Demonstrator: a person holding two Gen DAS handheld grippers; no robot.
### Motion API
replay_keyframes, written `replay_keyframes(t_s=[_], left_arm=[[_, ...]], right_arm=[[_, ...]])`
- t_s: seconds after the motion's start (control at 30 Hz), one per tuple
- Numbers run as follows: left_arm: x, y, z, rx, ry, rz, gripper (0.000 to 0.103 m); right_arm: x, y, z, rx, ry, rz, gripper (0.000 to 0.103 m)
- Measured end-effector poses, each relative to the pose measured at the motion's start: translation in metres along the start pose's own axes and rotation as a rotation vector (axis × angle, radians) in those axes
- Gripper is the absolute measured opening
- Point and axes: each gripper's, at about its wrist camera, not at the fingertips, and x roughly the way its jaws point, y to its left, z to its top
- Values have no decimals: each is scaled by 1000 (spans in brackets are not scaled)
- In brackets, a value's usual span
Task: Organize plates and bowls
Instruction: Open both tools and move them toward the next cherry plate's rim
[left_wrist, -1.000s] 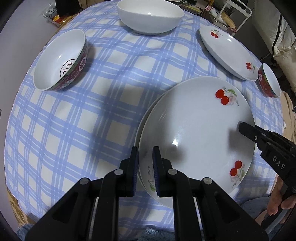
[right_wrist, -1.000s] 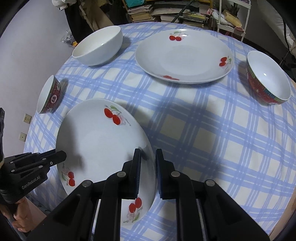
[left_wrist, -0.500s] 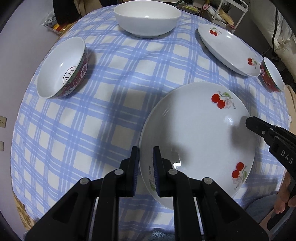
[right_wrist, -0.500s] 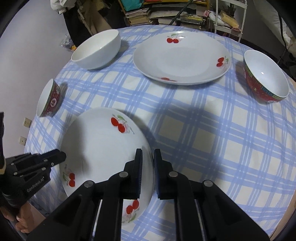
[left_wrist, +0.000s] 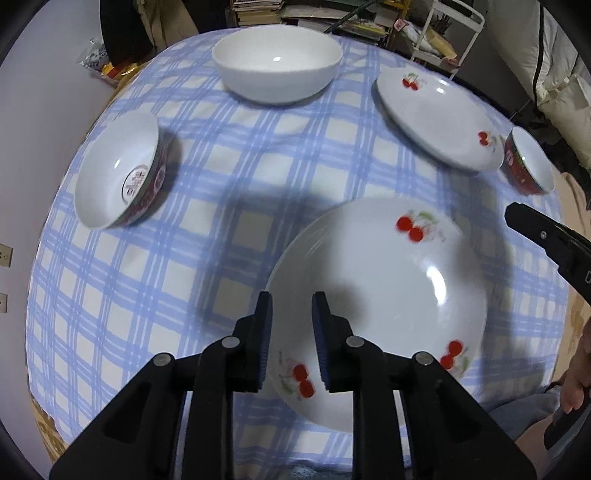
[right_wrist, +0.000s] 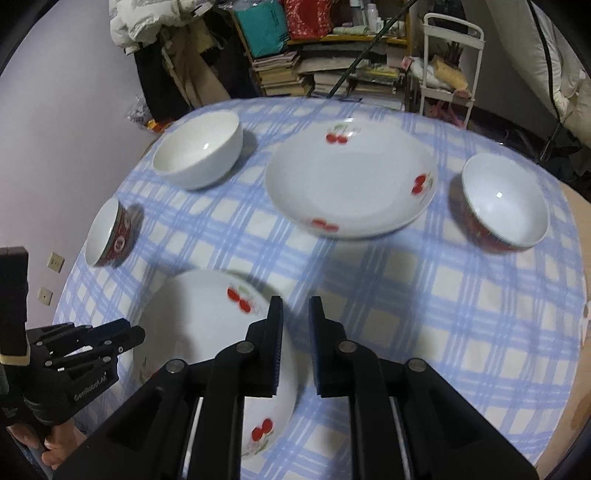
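i'm watching both grippers letting go of the near cherry plate (left_wrist: 376, 291): a second ago the left gripper (left_wrist: 291, 343) and the right gripper (right_wrist: 295, 343) were each pinched down on its rim, and now the jaws on both are parting with nothing between the pads, the cameras sitting higher over the table. in the earliest frame a second rim was peeking out beneath this plate at its 9 o'clock edge, and now only one outline is showing, so i'm judging it has settled squarely onto another plate, though i cannot confirm that lower plate from here. the stack is resting on the blue checked tablecloth (left_wrist: 229, 177) toward 6 o'clock in the left view. that is leaving the second cherry plate (right_wrist: 351, 184) at 12 o'clock in the right view, the plain white bowl (left_wrist: 277, 62), the left red-patterned bowl (left_wrist: 118, 170) at 10 o'clock and the right red-patterned bowl (right_wrist: 502, 203) at 2 o'clock, all standing apart and waiting to be gathered.
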Motion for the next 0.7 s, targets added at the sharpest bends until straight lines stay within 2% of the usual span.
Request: replay_keyframes(t_s=[0.03,0.1,0.13,0.17,0.23,0.33,0.4,0.7], left_arm=[[-1,1,3,-2,-2,-1,28],[-5,0,11,-13,-21,4,37],[-5,-1,16,-15,-30,9,44],[-6,-2,22,-16,-41,16,46],[-7,-4,30,-11,-49,28,49],[-7,-9,46,-8,-60,38,61],[-7,-12,58,-14,-71,40,64],[3,-25,112,-101,-88,-10,68]], right_arm=[[-2,-3,6,1,-9,-16,34],[-6,-10,15,11,-35,-52,56],[-7,-13,19,20,-46,-65,61],[-7,-16,25,27,-51,-70,68],[-4,-23,38,29,-48,-67,72],[1,-31,55,39,-53,-53,84],[4,-38,67,47,-67,-36,93],[25,-53,112,-2,-83,-70,94]])
